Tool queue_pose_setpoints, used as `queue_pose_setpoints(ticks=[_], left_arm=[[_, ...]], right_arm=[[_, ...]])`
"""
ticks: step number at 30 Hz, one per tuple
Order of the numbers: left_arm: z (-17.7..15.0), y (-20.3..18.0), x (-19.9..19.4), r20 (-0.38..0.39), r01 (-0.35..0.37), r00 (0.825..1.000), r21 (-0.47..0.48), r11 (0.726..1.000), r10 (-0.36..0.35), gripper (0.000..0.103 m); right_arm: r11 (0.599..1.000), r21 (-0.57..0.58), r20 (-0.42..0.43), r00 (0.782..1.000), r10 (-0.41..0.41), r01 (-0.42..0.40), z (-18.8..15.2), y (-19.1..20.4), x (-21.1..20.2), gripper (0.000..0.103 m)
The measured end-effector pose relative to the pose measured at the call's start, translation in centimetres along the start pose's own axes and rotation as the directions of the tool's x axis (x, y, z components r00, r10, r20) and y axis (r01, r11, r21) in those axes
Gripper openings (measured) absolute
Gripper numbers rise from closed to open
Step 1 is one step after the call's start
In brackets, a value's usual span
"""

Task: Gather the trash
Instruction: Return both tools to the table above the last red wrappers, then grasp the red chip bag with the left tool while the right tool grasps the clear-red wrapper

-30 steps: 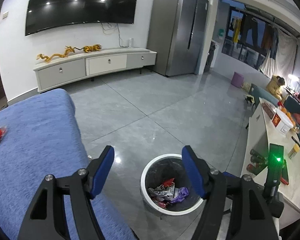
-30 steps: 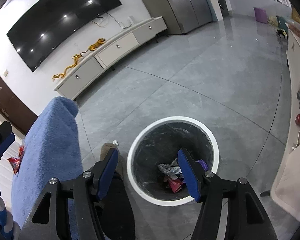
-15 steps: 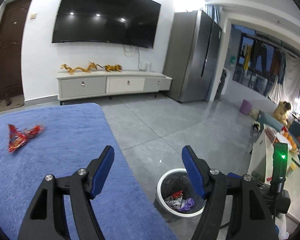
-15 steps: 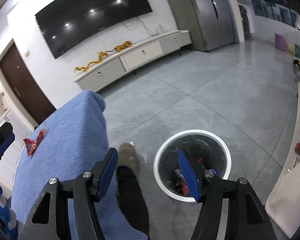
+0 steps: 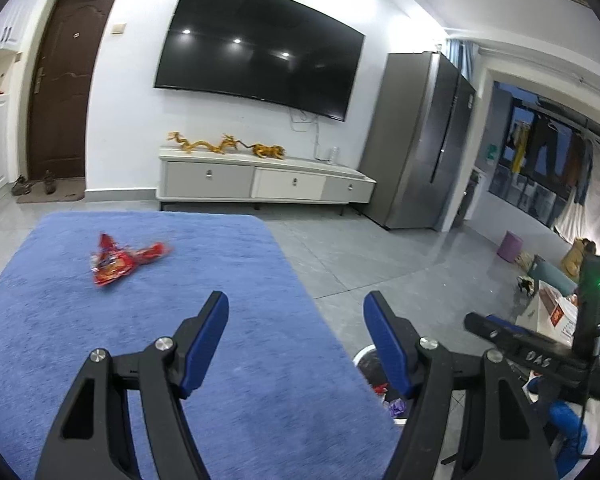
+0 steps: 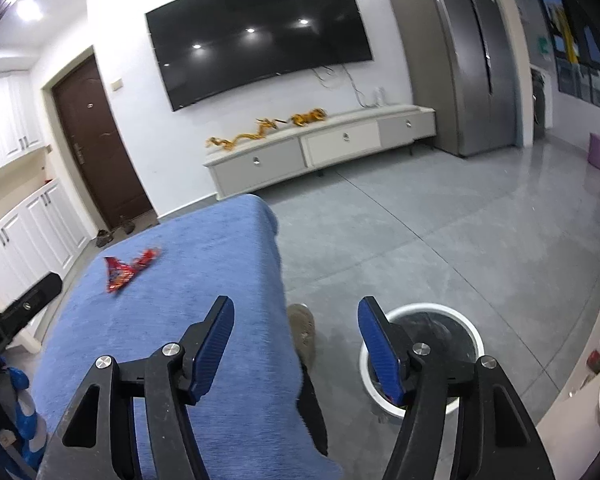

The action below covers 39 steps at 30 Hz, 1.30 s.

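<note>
Both sets of fingers are spread wide and empty: left gripper over the blue-covered desk, right gripper at its edge, the trash bin just below on the floor. Further out, the red wrapper lies mid-desk, well apart from both. It looks light, crinkly, probably slippery, though blurred. Best pinched at the raised, twisted middle.

Home living room: wall television, media cabinet.
</note>
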<state>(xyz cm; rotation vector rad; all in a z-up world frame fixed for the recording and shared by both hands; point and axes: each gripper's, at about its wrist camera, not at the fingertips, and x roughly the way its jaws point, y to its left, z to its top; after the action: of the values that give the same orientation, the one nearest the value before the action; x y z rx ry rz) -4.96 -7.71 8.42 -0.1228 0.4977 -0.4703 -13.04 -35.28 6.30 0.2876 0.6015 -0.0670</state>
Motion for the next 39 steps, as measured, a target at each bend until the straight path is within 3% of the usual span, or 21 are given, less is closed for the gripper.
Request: queue_pose_setpoints(ticks=[9,19,27,32,39], left_arm=[[-1.2,7.3,-0.7,-0.043,-0.078,0.996,-0.096,0.992,0.074,0.068],[-2.3,16.8,4.2,-0.159,-0.173,0.977,-0.198,0.965,0.143,0.068],[-2.8,24.5,9.5,-0.237,-0.154,0.969,-0.378,0.913,0.066,0.068],[-2.0,26.7,13.2,-0.257,-0.141,0.966,-0.42,0.896,0.032,0.067],[-1.3,28.3,17.5,-0.281,-0.141,0.96,-0.453,0.88,0.009,0.058]], right_arm=[[0.995,-0.079,0.002,0.998,0.059,-0.059,0.6,4.3,0.4,0.064],[0.983,-0.12,-0.107,0.986,0.128,-0.14,1.3,8.2,7.5,0.064],[0.954,-0.14,-0.217,0.948,0.231,-0.264,2.2,12.2,16.4,0.064],[0.925,-0.161,-0.272,0.917,0.292,-0.343,2.5,15.5,21.3,0.064],[0.886,-0.188,-0.321,0.879,0.352,-0.423,3.0,18.9,26.0,0.064]])
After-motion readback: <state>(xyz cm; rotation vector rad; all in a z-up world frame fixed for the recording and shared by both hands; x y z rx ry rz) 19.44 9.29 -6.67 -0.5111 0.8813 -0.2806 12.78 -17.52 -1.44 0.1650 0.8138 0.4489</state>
